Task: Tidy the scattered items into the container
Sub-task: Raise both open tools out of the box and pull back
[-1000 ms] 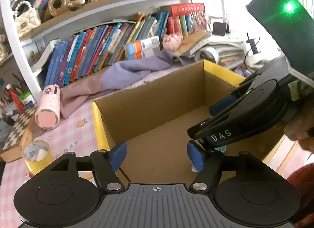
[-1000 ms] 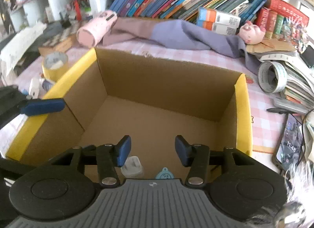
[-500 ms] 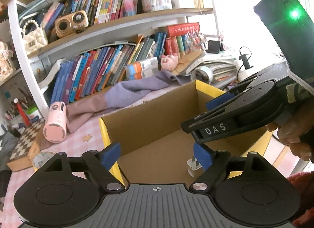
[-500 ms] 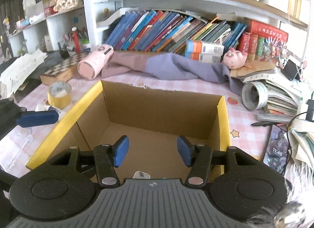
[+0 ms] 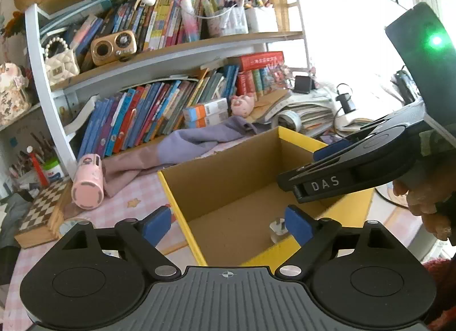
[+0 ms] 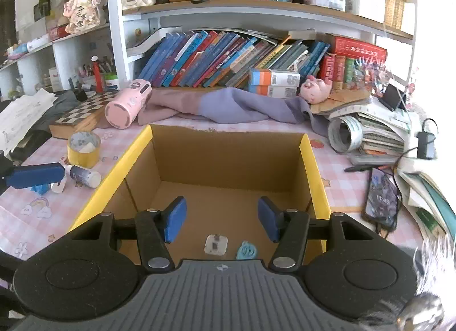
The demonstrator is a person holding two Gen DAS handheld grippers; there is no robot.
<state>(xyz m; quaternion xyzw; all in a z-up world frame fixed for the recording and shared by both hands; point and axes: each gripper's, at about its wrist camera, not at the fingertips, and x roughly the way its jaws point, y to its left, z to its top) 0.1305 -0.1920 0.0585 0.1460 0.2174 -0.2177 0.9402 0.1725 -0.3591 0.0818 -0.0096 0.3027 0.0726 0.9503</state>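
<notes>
My right tool (image 6: pixel 221 218) hangs over the near end of the cardboard box (image 6: pixel 228 157), its blue pads parted with nothing between them. Below and just ahead of it, on the box floor, lie a small white plug adapter (image 6: pixel 216 244) and a light blue tag (image 6: pixel 246 250), side by side and clear of my pads. My left tool (image 5: pixel 226 224) straddles the box's yellow left rim, its jaws opening wide and gripping nothing; the adapter shows just inside its right pad, down on the box floor. Left of the box on the pink checked counter (image 6: pixel 346 188) sit a roll of yellow tape (image 6: pixel 83 149), a small bottle (image 6: pixel 84 175) lying on its side, and a small blue piece (image 6: pixel 41 188).
</notes>
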